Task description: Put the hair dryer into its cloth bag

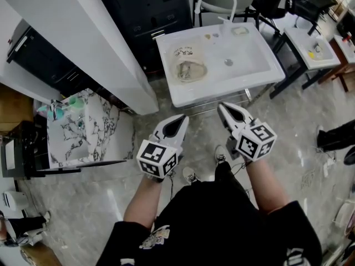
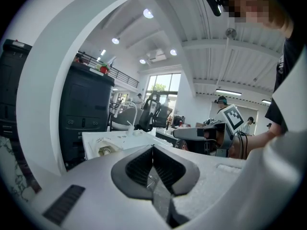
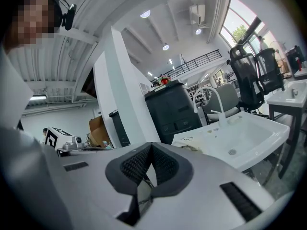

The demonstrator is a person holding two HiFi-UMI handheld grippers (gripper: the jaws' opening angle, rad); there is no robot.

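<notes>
Both grippers are empty. The left gripper (image 1: pixel 181 119) has its jaws pressed together with nothing between the pads, and so does the right gripper (image 1: pixel 224 107). They are held side by side, well apart from any object.

Ahead of both grippers, and a little nearer the left one, a pale cloth bag (image 1: pixel 190 69) lies crumpled on the flat left part of a white sink (image 1: pixel 252 57). No hair dryer can be picked out on its own. The lump in the cloth may be the dryer, but I cannot tell.

The bag looks light, soft and limp, so it would probably sag and fold shut. It seems best pinched at the rim of its mouth. A hair dryer is likely rigid, smooth plastic and heavier at the head. The handle looks like the safest place to grip it.
</notes>
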